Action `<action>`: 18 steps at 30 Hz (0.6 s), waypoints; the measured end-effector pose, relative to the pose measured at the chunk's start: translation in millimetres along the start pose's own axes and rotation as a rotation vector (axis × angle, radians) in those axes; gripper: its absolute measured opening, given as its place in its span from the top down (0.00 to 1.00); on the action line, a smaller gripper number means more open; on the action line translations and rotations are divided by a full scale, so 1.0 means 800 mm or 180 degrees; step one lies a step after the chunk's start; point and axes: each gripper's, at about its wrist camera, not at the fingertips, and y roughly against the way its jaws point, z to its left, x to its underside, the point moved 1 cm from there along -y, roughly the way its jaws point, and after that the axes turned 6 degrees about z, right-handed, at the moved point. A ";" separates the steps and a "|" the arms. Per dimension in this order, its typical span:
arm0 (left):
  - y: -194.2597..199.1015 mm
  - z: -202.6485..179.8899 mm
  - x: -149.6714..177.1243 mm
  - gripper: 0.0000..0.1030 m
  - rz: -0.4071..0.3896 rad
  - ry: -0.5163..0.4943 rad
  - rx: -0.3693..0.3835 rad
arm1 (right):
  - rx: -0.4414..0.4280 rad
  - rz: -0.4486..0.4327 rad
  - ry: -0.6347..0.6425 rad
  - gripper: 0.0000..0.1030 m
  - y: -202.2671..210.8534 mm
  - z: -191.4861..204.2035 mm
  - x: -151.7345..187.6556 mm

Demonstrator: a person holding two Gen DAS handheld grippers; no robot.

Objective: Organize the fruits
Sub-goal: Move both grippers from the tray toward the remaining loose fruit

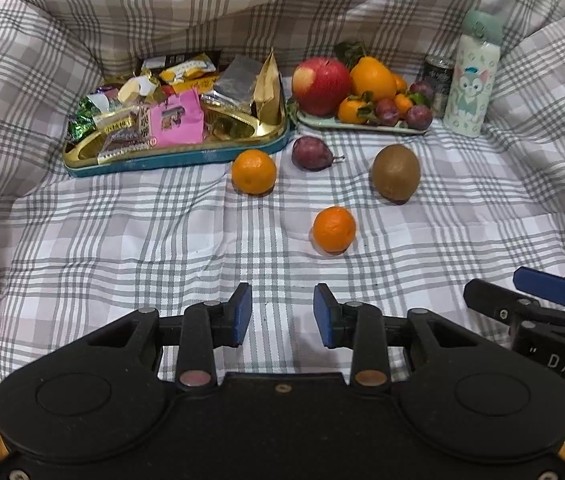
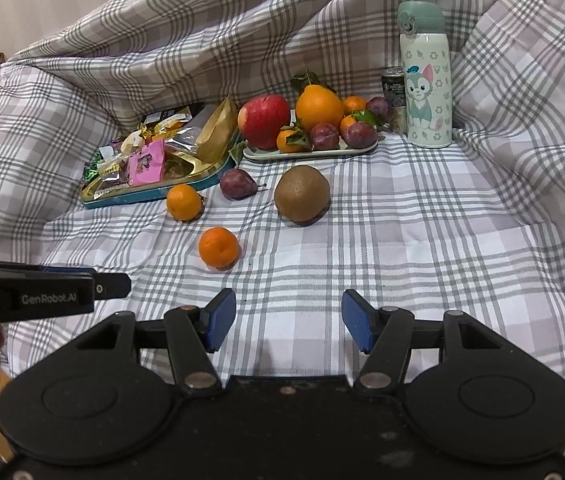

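Loose fruit lies on the plaid cloth: a near tangerine [image 1: 334, 229] [image 2: 218, 248], a far tangerine [image 1: 254, 171] [image 2: 183, 202], a plum [image 1: 312, 153] [image 2: 238, 184] and a kiwi [image 1: 395, 172] [image 2: 302, 194]. Behind them a pale green fruit tray [image 1: 362, 125] [image 2: 306, 153] holds an apple [image 1: 321, 86], an orange [image 1: 373, 77], small tangerines and plums. My left gripper [image 1: 282, 312] is open and empty, short of the near tangerine. My right gripper [image 2: 288, 322] is open and empty, with the kiwi ahead. Each gripper shows at the edge of the other's view.
A gold and teal snack tin [image 1: 174, 156] [image 2: 154, 192] full of wrapped sweets stands left of the fruit tray. A cat-print bottle [image 1: 471, 76] [image 2: 426, 80] and a dark can [image 1: 438, 80] stand to its right. Rumpled plaid bedding rises at the back and sides.
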 end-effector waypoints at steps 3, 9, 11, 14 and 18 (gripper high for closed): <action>-0.012 0.003 -0.003 0.58 0.0008 0.0004 -0.0012 | 0.0013 0.0041 0.0015 0.39 -0.013 -0.002 -0.006; -0.037 0.013 -0.017 0.58 0.0037 0.0011 -0.0075 | 0.0028 0.0165 0.0027 0.39 -0.045 -0.003 -0.017; -0.046 0.018 -0.023 0.58 0.0057 0.0016 -0.0076 | 0.0016 0.0196 0.0035 0.39 -0.055 -0.001 -0.022; -0.058 0.026 -0.032 0.58 0.0073 0.0038 -0.0111 | 0.0006 0.0225 0.0060 0.39 -0.068 0.003 -0.029; -0.073 0.038 -0.045 0.58 0.0082 0.0086 -0.0138 | -0.0005 0.0251 0.0058 0.39 -0.086 0.006 -0.042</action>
